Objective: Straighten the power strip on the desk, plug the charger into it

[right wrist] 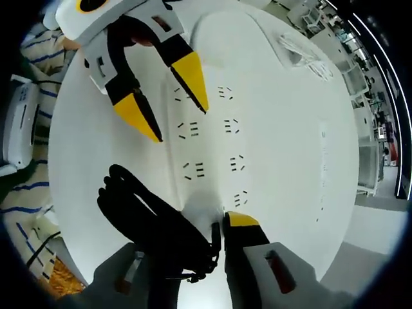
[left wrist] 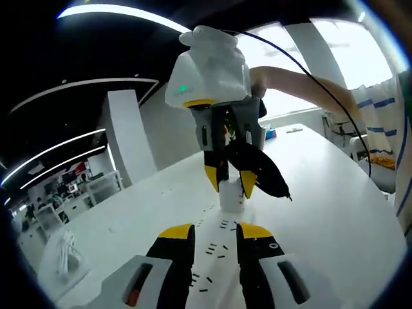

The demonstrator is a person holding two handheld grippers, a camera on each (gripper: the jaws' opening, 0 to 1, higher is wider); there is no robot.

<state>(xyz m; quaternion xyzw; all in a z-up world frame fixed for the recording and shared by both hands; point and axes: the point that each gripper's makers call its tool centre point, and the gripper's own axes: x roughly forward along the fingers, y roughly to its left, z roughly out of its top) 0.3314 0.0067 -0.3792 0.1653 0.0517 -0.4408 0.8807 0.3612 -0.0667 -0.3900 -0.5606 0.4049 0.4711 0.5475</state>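
Note:
A white power strip (left wrist: 215, 257) (right wrist: 212, 135) with two rows of sockets lies along the white desk (left wrist: 322, 212) (right wrist: 290, 161). My left gripper (left wrist: 215, 232) (right wrist: 179, 123) is open, its yellow tips low over one socket row; whether they touch the strip is unclear. My right gripper (left wrist: 230, 190) (right wrist: 215, 222) is shut on a small white charger (left wrist: 232, 196) (right wrist: 201, 212), held upright right at the strip's surface further along. The charger's black coiled cable (left wrist: 264, 170) (right wrist: 148, 219) hangs beside the jaws and hides my right gripper's left jaw in the right gripper view.
A bundle of white cord (left wrist: 64, 254) (right wrist: 306, 48) lies near the desk's far corner. A person's arm in a striped sleeve (left wrist: 380, 116) reaches in from the desk edge. Office desks and a pillar (left wrist: 129, 135) stand beyond.

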